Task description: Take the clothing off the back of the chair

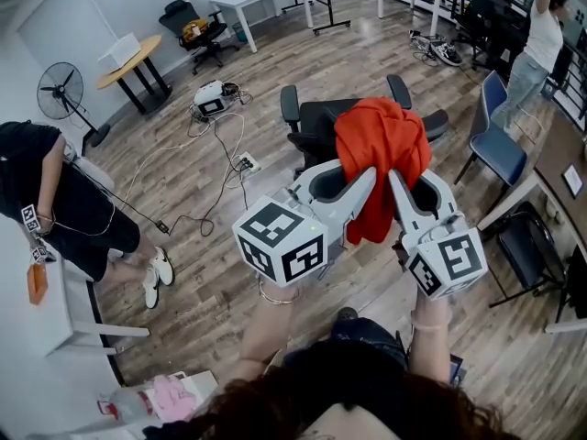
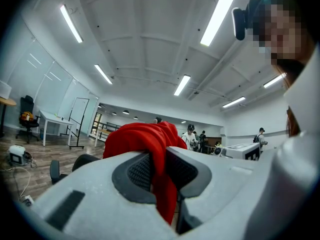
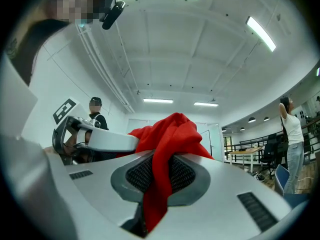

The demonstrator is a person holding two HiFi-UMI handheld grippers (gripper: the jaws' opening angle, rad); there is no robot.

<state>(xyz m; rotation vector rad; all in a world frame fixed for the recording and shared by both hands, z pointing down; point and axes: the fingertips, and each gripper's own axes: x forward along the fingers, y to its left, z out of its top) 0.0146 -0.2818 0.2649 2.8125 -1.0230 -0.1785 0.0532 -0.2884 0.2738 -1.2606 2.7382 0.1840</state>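
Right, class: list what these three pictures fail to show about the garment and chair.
Whether the garment touches the chair: head view, it overlaps the chair.
Garment's type: all views, bunched up.
Its lower end: gripper views, behind left gripper and right gripper.

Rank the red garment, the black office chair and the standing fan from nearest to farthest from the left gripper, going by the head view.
1. The red garment: clamped at the tips of the left gripper.
2. The black office chair: just behind the garment.
3. The standing fan: far off at the left.
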